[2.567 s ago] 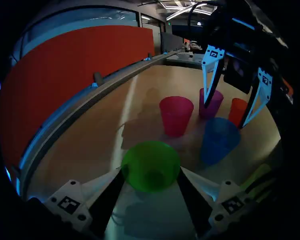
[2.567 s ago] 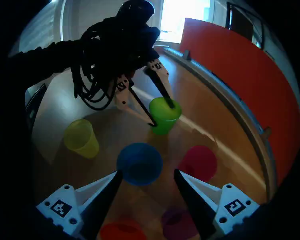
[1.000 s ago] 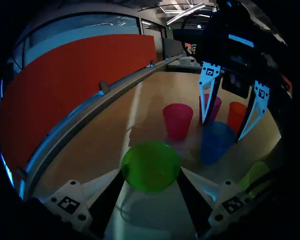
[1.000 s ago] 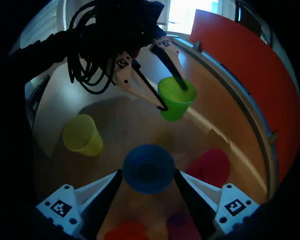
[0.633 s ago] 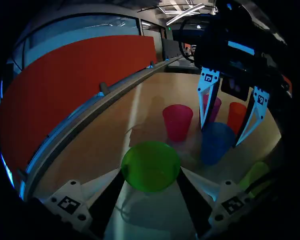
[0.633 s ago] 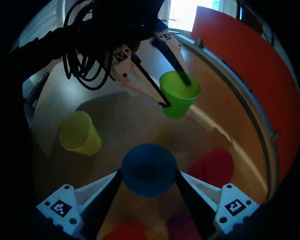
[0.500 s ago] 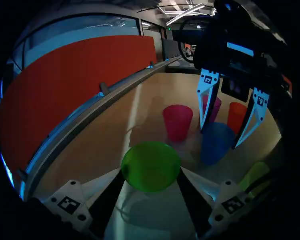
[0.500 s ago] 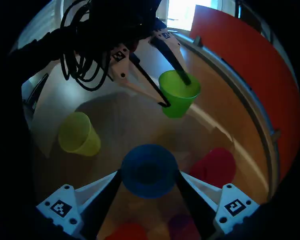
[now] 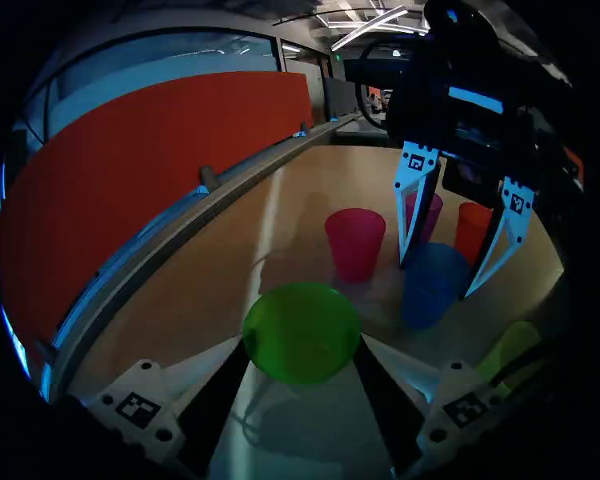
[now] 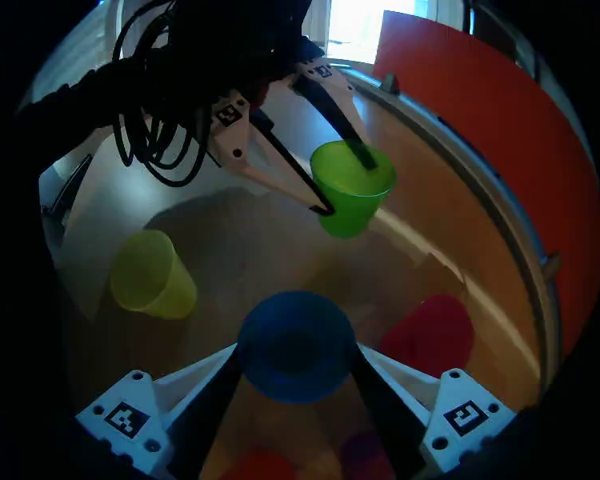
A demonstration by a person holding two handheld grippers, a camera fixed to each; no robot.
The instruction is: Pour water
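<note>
The left gripper (image 9: 300, 350) pinches a green translucent plastic cup (image 9: 302, 320), one finger pressed against each side of it. In the right gripper view the same left gripper (image 10: 347, 189) reaches down from a dark tangle of black cables (image 10: 160, 120), and the green cup (image 10: 350, 196) sits roughly upright between its white fingers, above the light wooden table (image 10: 244, 240), where a broad shadow lies. The right gripper (image 10: 295, 354) clamps a blue translucent plastic cup (image 10: 294, 340) the same way, both fingers against its sides; in the left gripper view that right gripper (image 9: 434, 280) comes down from above onto the blue cup (image 9: 430, 288). Whether the blue cup rests on the table (image 9: 220, 272) or hangs just off it cannot be told, nor whether either cup holds water. Just beside the blue cup stands a pink plastic cup (image 9: 354, 240), upright on the table, with a purple plastic cup (image 9: 432, 210) and an orange plastic cup (image 9: 470, 228) behind it. A yellow plastic cup (image 10: 150, 276) stands apart on the other side. A tall red-orange partition panel (image 9: 140, 152) runs along the table's far edge behind a metal rail (image 9: 180, 216).
</note>
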